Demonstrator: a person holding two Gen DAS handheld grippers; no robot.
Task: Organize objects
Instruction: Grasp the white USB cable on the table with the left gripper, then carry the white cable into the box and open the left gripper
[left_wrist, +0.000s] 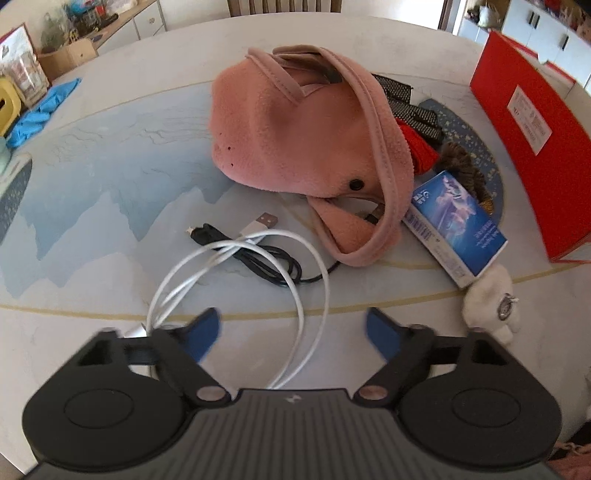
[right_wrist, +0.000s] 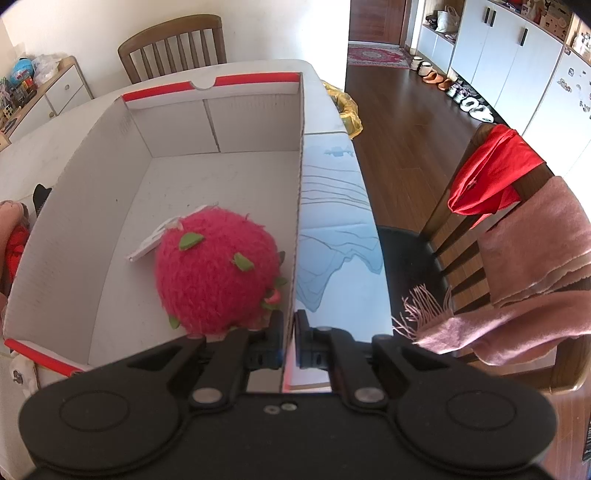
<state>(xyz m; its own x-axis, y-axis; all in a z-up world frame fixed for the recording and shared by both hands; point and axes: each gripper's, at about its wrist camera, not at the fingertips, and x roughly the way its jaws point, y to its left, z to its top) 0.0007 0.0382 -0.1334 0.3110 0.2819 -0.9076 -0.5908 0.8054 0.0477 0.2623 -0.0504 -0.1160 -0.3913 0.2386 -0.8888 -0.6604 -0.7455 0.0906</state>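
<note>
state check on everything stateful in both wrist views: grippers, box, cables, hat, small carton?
left gripper: open, holding nothing, above the white cable
right gripper: shut on the box wall
box: open-topped, upright
pink plush: inside the box, near corner
white cable: loose loop on the table
black cable: loosely bunched
pink hat: crumpled, on the table
blue carton: closed, lying flat

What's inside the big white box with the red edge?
Inside the box sits a fuzzy pink plush fruit with green leaves. A white card pokes out from behind it. Whatever lies under the plush is hidden. The right hand-held gripper pinches the box wall.
</note>
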